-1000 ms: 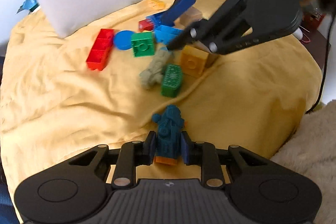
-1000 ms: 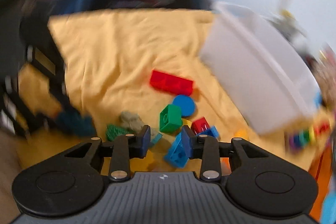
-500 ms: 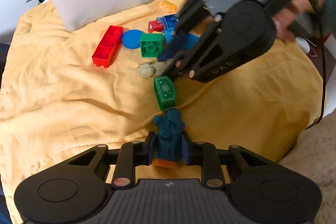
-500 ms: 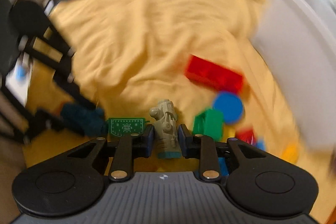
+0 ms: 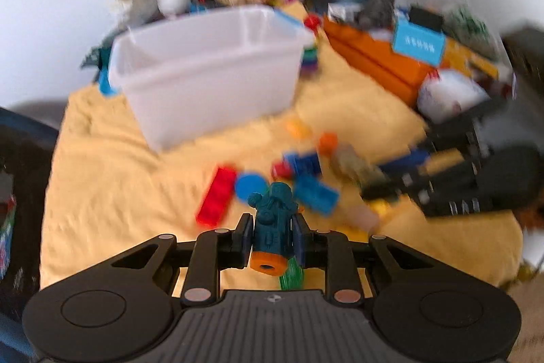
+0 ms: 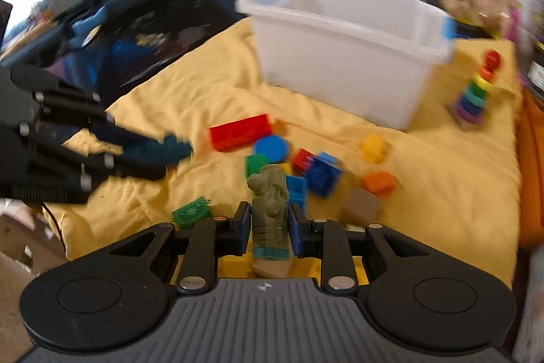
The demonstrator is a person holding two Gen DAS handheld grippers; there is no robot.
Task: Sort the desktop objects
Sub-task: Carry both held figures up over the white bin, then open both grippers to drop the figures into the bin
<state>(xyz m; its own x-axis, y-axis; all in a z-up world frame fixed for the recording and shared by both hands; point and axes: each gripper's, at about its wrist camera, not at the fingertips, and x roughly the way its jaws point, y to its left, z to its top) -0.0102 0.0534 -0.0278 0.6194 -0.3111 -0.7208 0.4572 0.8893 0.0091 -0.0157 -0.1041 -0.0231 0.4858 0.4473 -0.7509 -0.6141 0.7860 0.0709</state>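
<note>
Your left gripper (image 5: 271, 238) is clenched on the teal toy figure (image 5: 272, 220), its orange base toward the camera, held above the yellow cloth (image 5: 112, 179). Your right gripper (image 6: 267, 227) has just been closing and now grasps the olive toy figure (image 6: 269, 210) upright between its pads. The loose bricks lie near the white bin (image 6: 343, 46), which looks empty, though blur makes that uncertain.

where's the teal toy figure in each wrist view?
Left wrist: teal toy figure bottom centre, clamped in the left gripper.
Right wrist: figure at left, sticking out of the left gripper, blurred.
Shared landmark: white bin.
</note>
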